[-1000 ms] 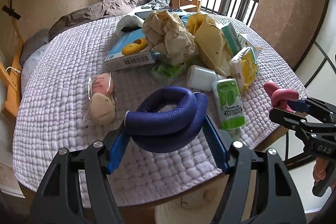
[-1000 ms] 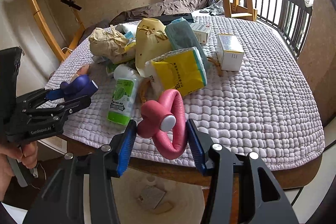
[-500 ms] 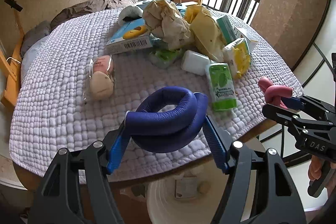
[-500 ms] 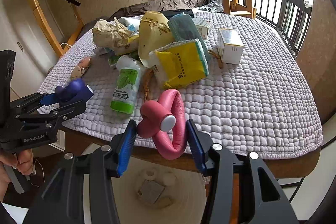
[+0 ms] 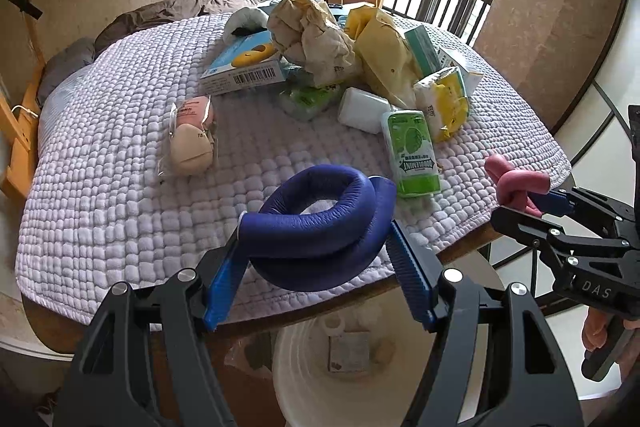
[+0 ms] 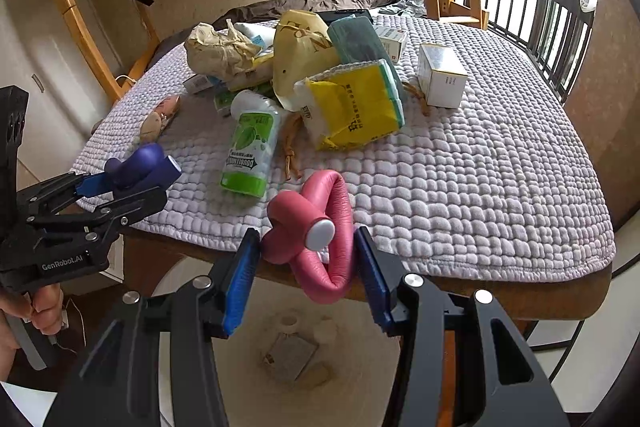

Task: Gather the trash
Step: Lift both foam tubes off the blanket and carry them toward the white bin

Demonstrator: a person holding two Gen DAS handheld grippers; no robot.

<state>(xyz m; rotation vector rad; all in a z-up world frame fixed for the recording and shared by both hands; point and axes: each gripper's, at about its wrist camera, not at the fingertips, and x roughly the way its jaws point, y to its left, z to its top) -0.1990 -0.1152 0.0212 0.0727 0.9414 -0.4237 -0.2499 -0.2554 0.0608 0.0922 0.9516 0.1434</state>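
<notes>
My left gripper [image 5: 316,259] is shut on a blue knotted foam tube [image 5: 316,223] and holds it over the table's front edge, above a white trash bin [image 5: 316,379]. My right gripper [image 6: 306,259] is shut on a pink knotted foam tube [image 6: 320,227], also over the bin [image 6: 360,367]. The bin holds a small packet and a few white bits. The pink tube [image 5: 516,183] shows at the right of the left wrist view, the blue tube [image 6: 140,167] at the left of the right wrist view.
On the quilted table [image 5: 100,187] lie a green gum bottle [image 5: 412,151], yellow tissue pack [image 6: 356,107], crumpled paper bag [image 5: 312,39], yellow bag [image 6: 300,55], blue box [image 5: 244,67], wrapped pink item [image 5: 192,139], white box [image 6: 440,75]. Railing behind.
Both grippers have pulled back from the table with their tubes held, so the white bin below the table edge has come into view.
</notes>
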